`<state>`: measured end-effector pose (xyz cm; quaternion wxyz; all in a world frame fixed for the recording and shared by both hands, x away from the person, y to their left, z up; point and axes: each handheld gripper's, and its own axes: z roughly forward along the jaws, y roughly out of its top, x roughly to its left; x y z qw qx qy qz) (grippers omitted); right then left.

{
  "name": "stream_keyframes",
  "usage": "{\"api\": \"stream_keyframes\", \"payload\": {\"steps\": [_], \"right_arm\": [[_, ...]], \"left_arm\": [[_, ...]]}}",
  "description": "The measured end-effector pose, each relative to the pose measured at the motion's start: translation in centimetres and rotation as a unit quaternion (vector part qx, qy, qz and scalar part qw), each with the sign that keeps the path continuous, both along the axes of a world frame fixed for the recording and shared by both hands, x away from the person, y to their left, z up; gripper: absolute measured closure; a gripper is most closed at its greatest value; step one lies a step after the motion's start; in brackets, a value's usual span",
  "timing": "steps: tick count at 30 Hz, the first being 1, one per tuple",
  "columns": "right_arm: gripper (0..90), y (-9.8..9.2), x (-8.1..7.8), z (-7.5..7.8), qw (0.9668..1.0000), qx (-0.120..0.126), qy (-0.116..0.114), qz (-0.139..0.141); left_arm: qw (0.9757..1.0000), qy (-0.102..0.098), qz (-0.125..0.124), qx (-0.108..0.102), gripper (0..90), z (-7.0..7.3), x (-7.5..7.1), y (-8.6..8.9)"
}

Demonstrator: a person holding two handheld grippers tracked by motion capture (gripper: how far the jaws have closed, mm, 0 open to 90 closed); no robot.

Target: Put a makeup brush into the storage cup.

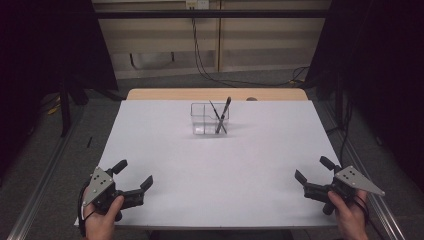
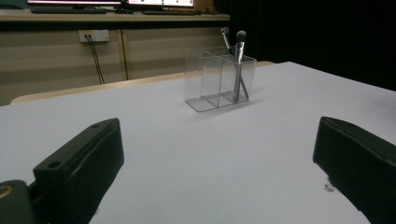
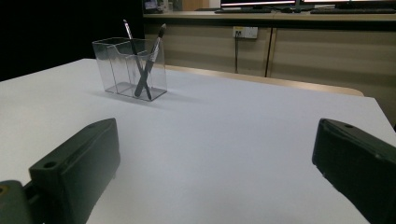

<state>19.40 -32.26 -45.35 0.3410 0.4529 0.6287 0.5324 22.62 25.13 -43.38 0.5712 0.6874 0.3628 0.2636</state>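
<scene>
Left claw (image 1: 134,174): down at the near left corner of the tabletop (image 1: 215,170), gripped in the person's left hand (image 1: 102,217) — jaws spread wide, nothing between them.
Left claw, own view: both black jaws stand far apart at the frame's bottom corners, white surface bare between them.
Right claw (image 1: 314,170): near right corner, held in the right hand (image 1: 350,215) — jaws apart here too, holding nothing.
Right claw, own view: same story, the two jaws at the bottom corners with open tabletop between.
Gap: the two claws sit well apart from each other, and both well short of the holder.
Holder (image 1: 210,119): clear plastic, with dividers inside, upright past the middle of the tabletop, toward the far edge.
Brushes (image 1: 220,116): two of them, standing in the holder's right-hand compartment as seen from above, crossing each other and leaning, tips above the rim.
Beyond: the tabletop's wooden far edge (image 1: 215,94), then floor with cables (image 1: 210,75) running along a pale wall.
</scene>
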Motion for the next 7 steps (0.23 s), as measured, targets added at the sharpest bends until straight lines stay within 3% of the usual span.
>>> {"api": "stream_keyframes", "payload": {"steps": [7], "right_arm": [[0.1,0.05,0.09,-0.11,1.0000,-0.004,0.002,0.002]], "left_arm": [[1.0000,0.003,-0.003,0.003,2.0,-0.07,0.13,-0.12]]}}
